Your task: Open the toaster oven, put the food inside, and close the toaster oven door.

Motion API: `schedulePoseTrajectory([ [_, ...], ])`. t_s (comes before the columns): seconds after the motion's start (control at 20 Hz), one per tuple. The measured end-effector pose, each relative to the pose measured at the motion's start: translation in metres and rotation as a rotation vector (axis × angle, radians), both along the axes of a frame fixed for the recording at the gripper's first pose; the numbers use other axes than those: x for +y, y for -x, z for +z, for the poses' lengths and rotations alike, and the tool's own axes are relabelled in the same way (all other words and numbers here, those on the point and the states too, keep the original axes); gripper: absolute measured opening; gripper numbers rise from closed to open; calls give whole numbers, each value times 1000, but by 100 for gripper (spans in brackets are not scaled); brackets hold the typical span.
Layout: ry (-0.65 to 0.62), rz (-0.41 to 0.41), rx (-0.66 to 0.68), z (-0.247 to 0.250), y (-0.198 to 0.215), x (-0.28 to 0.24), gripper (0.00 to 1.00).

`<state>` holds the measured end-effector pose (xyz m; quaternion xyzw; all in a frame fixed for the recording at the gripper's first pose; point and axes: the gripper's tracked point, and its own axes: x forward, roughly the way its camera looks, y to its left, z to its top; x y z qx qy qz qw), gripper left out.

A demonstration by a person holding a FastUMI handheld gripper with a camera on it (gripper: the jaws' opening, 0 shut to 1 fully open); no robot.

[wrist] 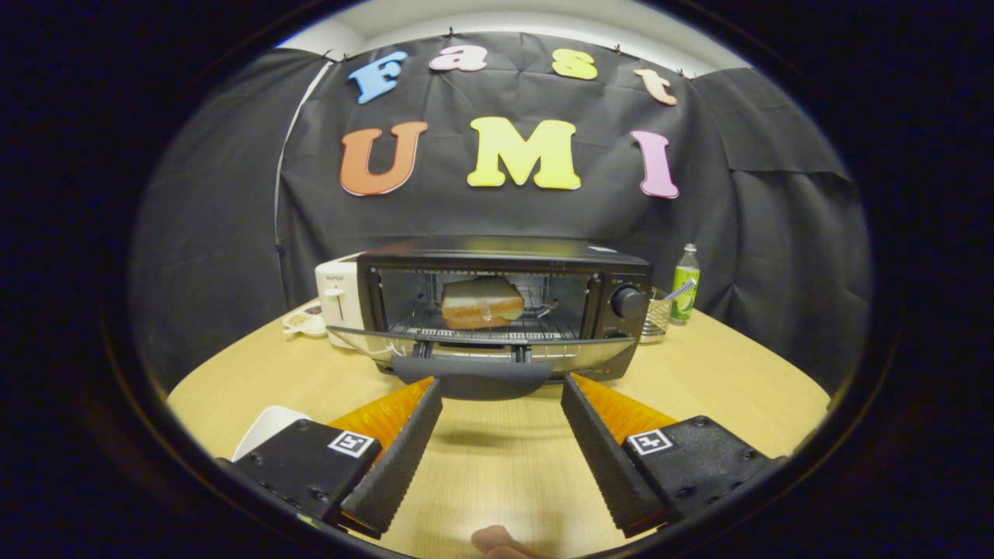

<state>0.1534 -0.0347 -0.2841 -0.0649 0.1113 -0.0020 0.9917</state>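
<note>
A black toaster oven point(509, 256) stands on the wooden table point(248, 380) with its glass door point(466, 345) folded down flat toward me. A sandwich of bread point(481, 303) rests on the wire rack inside. The door's dark handle point(471, 379) sits just above and between my fingertips. My gripper point(501, 388) is open, its two black ribbed fingers point(400, 454) spread wide under the ends of the handle, nothing pressed between them.
A white toaster point(339, 299) stands to the oven's left with a small dish point(304, 320) beside it. To the right are a wire basket point(656, 318) and a green bottle point(685, 283). A white plate point(264, 427) lies by the left finger. A fingertip point(497, 539) shows at the bottom.
</note>
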Motion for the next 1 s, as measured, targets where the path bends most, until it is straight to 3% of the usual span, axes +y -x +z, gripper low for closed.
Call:
schedulePoseTrajectory([
  [0.3, 99, 43, -107, 31, -26, 15, 100],
  [0.45, 140, 56, -172, 74, -24, 16, 100],
  [0.65, 227, 84, -282, 141, 10, 14, 100],
  [1.0, 58, 29, -346, 249, 107, -9, 100],
])
